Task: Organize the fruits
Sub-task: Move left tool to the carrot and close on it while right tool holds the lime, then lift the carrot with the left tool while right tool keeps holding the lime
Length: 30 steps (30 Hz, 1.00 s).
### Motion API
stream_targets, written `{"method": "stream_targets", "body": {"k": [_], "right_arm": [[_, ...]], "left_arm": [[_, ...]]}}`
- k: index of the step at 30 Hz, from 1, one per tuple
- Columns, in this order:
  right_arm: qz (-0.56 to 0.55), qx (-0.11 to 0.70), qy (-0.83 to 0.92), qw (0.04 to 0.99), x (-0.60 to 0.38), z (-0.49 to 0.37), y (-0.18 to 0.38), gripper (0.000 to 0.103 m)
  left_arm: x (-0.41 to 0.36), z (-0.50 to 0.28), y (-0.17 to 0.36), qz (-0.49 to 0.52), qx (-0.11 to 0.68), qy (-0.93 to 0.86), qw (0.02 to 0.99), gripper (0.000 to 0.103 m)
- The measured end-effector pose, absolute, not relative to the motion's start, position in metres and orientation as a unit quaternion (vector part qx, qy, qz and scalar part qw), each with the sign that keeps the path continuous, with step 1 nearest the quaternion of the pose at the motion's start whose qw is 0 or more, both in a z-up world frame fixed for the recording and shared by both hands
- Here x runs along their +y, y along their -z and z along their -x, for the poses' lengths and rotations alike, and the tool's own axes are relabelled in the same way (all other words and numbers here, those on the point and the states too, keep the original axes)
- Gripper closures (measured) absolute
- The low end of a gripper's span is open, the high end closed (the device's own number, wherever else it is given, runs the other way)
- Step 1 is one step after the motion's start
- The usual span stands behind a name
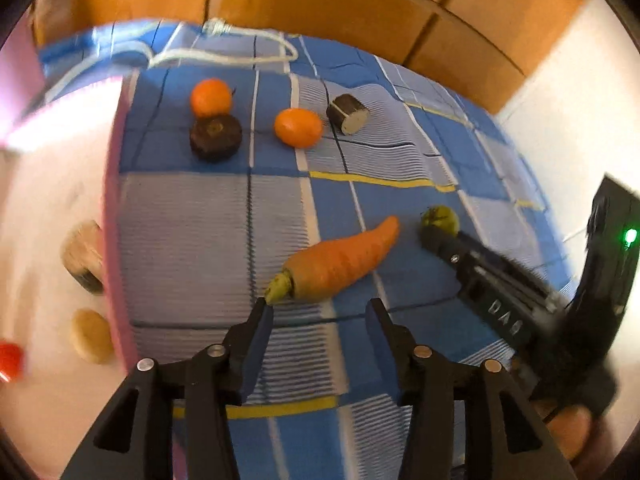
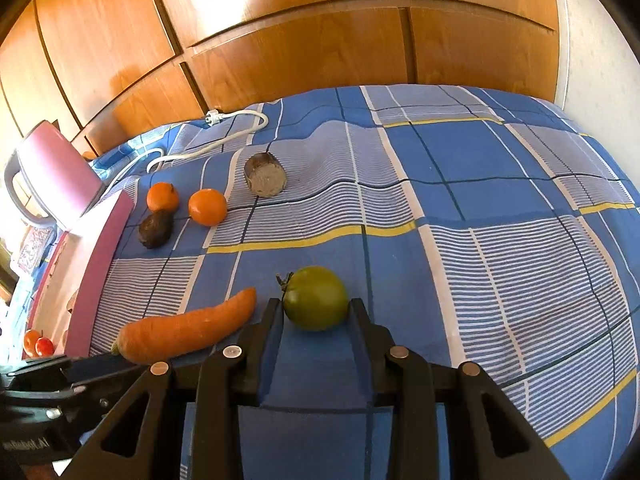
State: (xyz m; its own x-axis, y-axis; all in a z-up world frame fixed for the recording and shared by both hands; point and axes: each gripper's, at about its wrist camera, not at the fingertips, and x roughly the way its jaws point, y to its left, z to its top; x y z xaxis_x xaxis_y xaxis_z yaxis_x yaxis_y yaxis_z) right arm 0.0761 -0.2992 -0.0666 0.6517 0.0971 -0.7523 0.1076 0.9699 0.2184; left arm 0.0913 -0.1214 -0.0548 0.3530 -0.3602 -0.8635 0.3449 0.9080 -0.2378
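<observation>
Wooden cupboard doors [image 2: 304,40] at the back; in front, a blue checked cloth [image 2: 500,208] w/ white & yellow stripes covers the surface.

Right claw [image 2: 316,306]: closed on a green tomato [image 2: 316,298], a pad on each side of it, tomato sitting on the cloth. Left-wrist view shows the same tomato [image 1: 440,218] at the tip of that claw.

Left claw [image 1: 318,308]: open, nothing between the pads, hovering just short of the stalk end of a carrot [image 1: 340,260]. Carrot lies flat on the cloth, tip pointing toward the tomato, just beside it but apart.

Further back, a group: two oranges [image 2: 162,197] [image 2: 207,207] & a dark avocado [image 2: 156,229], the avocado touching the far orange. A short brown cylinder [image 2: 265,175] lies on its side a bit to the right, apart from them.

White cable w/ plug [image 2: 236,122] trails across the far edge.

Left side: pink tray [image 2: 102,248]. Inside, per left-wrist view, a small potato [image 1: 90,336], something red [image 1: 10,360] & another brown cylinder [image 1: 82,256] – blurred.
</observation>
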Motion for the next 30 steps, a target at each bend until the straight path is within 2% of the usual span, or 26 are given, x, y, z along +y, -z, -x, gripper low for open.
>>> {"method": "stream_targets", "body": {"k": [5, 16, 18, 19, 20, 23, 30], "right_arm": [[-0.124, 0.417, 0.002, 0.9, -0.3, -0.076, 0.068, 0.07], [-0.126, 0.417, 0.0, 0.9, -0.301, -0.08, 0.068, 0.07], [-0.128, 0.417, -0.001, 0.9, -0.302, -0.08, 0.068, 0.07], [-0.128, 0.417, -0.002, 0.9, -0.302, -0.081, 0.068, 0.07], [-0.128, 0.417, -0.002, 0.9, -0.302, -0.081, 0.068, 0.07], [-0.129, 0.417, -0.002, 0.9, -0.304, -0.082, 0.069, 0.07], [-0.123, 0.416, 0.001, 0.901, -0.302, -0.083, 0.068, 0.07]], "left_arm": [[-0.125, -0.093, 0.041, -0.072, 0.483, 0.226, 0.843, 0.044], [-0.155, -0.134, 0.047, -0.183, 0.466, 0.275, 0.821, 0.044], [-0.158, -0.137, 0.052, -0.195, 0.471, 0.291, 0.81, 0.046], [-0.16, -0.138, 0.056, -0.2, 0.475, 0.295, 0.804, 0.054], [-0.162, -0.139, 0.06, -0.207, 0.481, 0.298, 0.799, 0.056], [-0.162, -0.136, 0.063, -0.211, 0.467, 0.295, 0.806, 0.057], [-0.148, -0.131, 0.061, -0.131, 0.48, 0.262, 0.827, 0.062]]}}
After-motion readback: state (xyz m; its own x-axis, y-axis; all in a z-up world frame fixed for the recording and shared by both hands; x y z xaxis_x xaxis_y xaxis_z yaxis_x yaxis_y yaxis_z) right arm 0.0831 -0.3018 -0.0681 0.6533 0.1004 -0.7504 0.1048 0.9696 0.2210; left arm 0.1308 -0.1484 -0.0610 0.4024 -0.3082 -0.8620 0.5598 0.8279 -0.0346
